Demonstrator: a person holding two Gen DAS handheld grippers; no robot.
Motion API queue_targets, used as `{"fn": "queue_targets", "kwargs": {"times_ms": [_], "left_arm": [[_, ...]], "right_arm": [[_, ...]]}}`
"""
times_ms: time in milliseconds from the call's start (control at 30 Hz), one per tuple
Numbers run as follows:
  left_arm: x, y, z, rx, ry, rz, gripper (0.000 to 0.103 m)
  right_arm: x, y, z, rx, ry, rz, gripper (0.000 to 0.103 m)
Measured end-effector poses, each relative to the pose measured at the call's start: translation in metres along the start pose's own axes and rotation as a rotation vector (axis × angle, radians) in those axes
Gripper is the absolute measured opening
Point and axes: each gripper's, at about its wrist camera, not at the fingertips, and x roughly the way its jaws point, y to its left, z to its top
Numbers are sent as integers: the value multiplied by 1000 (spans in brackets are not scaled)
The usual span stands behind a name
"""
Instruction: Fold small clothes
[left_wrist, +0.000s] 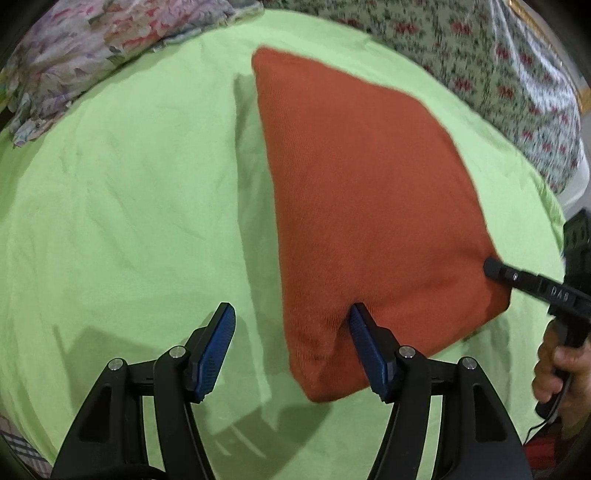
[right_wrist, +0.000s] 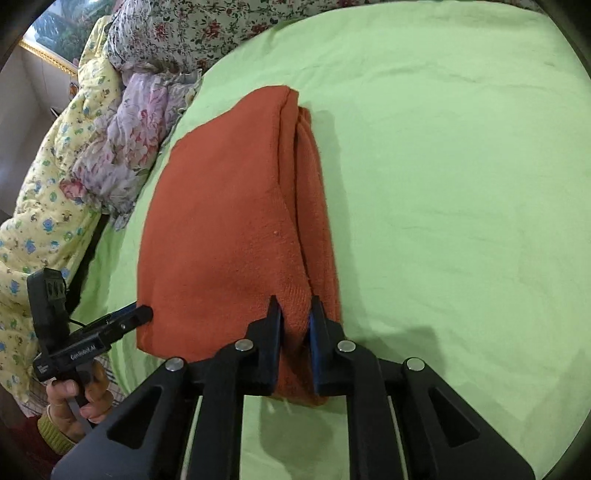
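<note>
We have the folded orange garment (right_wrist: 221, 229) lying on the green bed (right_wrist: 443, 166), long axis running away from us; our right gripper (right_wrist: 295, 314) pinches its near layered edge, while our left gripper (left_wrist: 291, 325), spread wide, straddles the near-left edge

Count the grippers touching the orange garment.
2. The right gripper is shut on the orange garment at its layered near edge. The left gripper is open, one of its jaws pressing the garment's near-left edge, the other over the green sheet.
</note>
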Motion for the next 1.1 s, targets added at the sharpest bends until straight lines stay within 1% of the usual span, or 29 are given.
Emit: {"fn": "queue_targets", "kwargs": {"times_ms": [67,233,300,367,433,567,667,767,867,933,967,1033,1100], "left_arm": [[7,1,-5,-4,10,-9,66],[8,-1,-8,-2,-3,-8,68],[6,0,-7,-12,3,-15,68],[3,4,-8,-28,11,-23,68],[-2,6,-11,-31,15,-24,68],[-11,4,-17,-6,15,-4,68],[-28,2,-19,-1,-19,-9,64],[-51,-3,-10,23,-92,-67,64],[-57,-15,11,30,-133,-142,64],[-52,-23,23,41,-129,-178,64],[-49,-28,24,46,-119,-177,63],[-42,-38,21,65,-103,-192,63],[-33,-42,14,91,-85,-205,63]], "right_arm": [[7,-4,-1,-20,7,-31,13],[13,-16,-11,-17,-7,-55,13],[12,-25,-12,31,0,-32,14],[9,-31,-13,69,3,-6,20],[4,-29,-16,72,0,-17,22],[-8,-18,-23,40,-9,-61,22],[-19,-14,-24,48,-29,-69,22],[-35,0,-20,12,-96,-68,22],[-36,14,-2,-10,-125,-10,23],[-29,23,11,-22,-124,6,23],[-23,29,17,-37,-117,20,23],[-12,35,22,-40,-89,31,23],[-4,38,19,-45,-52,46,23]]}}
